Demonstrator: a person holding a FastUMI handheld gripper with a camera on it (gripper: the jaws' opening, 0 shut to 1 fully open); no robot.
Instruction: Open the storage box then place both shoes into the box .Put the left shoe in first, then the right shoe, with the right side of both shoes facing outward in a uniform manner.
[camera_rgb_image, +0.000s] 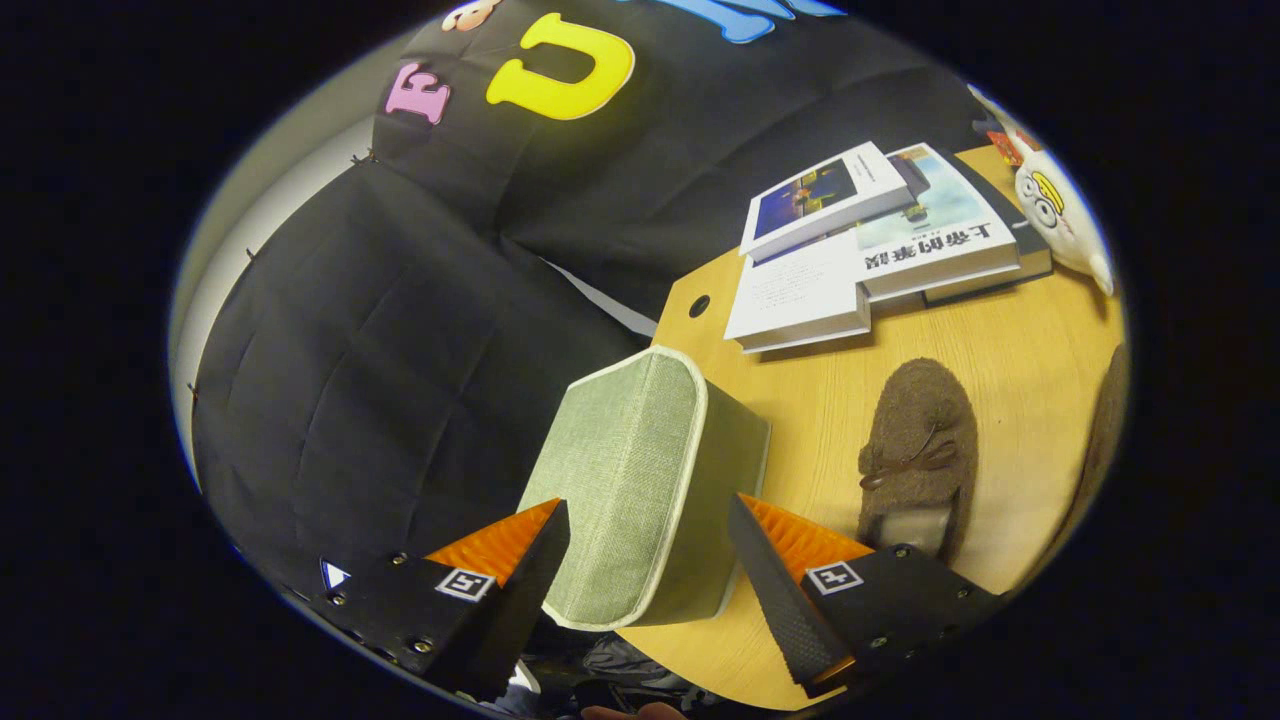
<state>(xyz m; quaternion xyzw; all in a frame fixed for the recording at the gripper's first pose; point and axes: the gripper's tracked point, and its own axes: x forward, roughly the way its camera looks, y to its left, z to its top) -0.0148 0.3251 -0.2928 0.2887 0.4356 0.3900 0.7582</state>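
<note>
A green fabric storage box (640, 470) with white piping stands at the near corner of the wooden table (1010, 340), its lid down. My gripper (648, 508) is open wide, and the box's near end sits between the fingers. Both fingers are close against its sides, and I cannot tell whether they press on it. A brown fuzzy shoe (915, 450) with a small bow lies on the table just beyond the right finger, beside the box. A second brown shoe (1105, 440) shows in part further right.
A pile of books (870, 240) lies at the back of the table, with a white plush toy (1050, 210) beside it. A small round hole (699, 305) marks the table corner behind the box. The table edge drops off left of the box.
</note>
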